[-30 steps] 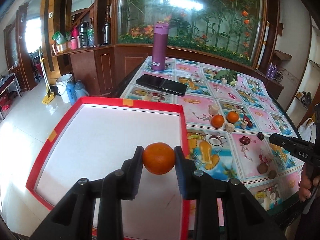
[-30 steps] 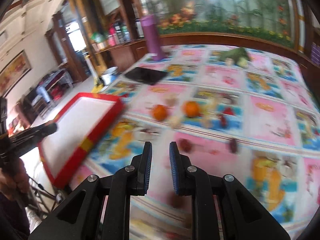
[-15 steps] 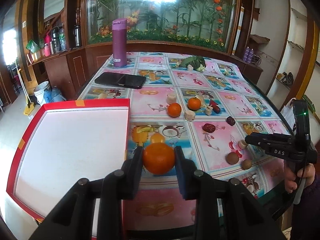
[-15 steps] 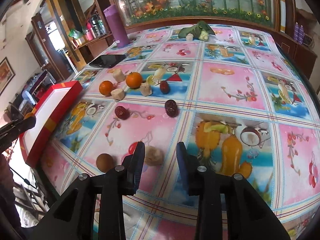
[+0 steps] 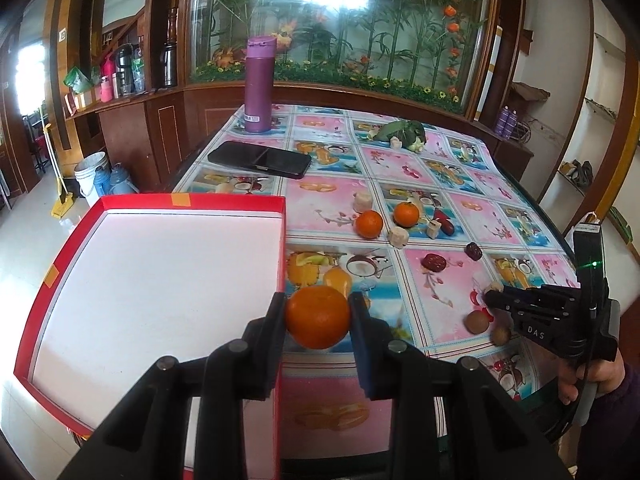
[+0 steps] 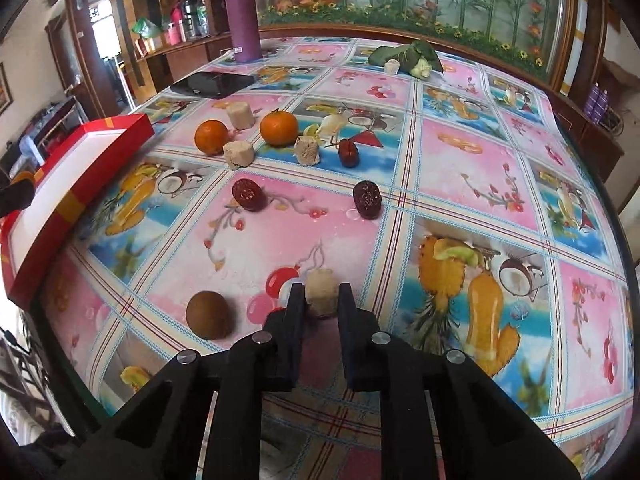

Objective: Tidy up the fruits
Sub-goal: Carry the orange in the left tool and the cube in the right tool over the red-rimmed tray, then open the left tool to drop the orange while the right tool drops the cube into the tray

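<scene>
1. L gripper [image 5: 318,316]: clamped on an orange [image 5: 317,317], pads pressing both sides, fruit held clear above the worktop [image 5: 452,184]
2. Red box [image 5: 188,201] w/ white inside: just left of L gripper, its right wall directly under the left finger; held orange sits past the wall, over the tablecloth side
3. R gripper [image 6: 321,300]: nearly shut, pinched on a pale beige cylindrical piece [image 6: 321,291] resting on the worktop, both pads against its sides
4. Brown round fruit [image 6: 209,314]: just left of R gripper, on the worktop, not touching it
5. Ahead of R gripper: two dark red dates [image 6: 248,194] [image 6: 366,198], well apart from each other
6. Further ahead: two oranges [image 6: 211,136] [image 6: 279,127], three more beige pieces [image 6: 240,115] [image 6: 238,153] [image 6: 307,150] and a third date [image 6: 347,153], clustered close together
7. Far end of worktop: purple bottle [image 6: 241,18] upright, black phone [image 6: 212,84] flat, green leafy bundle [image 6: 408,56]
8. L-wrist view: R gripper seen at far right, low by the worktop edge, a hand [image 5: 592,376] in a dark sleeve on its grip
</scene>
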Tool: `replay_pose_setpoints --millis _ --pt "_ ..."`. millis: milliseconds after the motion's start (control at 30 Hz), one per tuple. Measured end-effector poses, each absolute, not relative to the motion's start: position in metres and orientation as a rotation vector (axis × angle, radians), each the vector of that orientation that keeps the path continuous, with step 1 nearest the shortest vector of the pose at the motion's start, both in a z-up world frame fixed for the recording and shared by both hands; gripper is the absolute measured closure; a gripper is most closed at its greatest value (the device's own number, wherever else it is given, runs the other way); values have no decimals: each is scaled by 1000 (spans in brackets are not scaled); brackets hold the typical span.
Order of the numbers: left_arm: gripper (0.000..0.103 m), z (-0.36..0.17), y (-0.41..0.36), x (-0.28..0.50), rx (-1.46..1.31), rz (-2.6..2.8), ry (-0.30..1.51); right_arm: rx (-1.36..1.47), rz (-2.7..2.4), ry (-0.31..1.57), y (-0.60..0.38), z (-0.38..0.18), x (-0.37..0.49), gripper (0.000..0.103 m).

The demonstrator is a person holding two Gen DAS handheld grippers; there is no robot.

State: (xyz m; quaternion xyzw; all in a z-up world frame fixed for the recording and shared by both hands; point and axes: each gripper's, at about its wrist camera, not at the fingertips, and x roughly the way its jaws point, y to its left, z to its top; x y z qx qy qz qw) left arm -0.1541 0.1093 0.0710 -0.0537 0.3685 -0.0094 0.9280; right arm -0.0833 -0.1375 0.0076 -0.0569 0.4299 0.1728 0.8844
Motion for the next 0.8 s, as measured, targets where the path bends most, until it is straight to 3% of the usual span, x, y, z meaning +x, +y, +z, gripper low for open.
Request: replay_pose_setpoints --millis 400,800 --pt "70 77 186 -169 -164 162 710 -93 672 762 -23 71 -98 89" --pt "70 44 234 -177 -157 291 785 -205 931 868 119 45 -123 89"
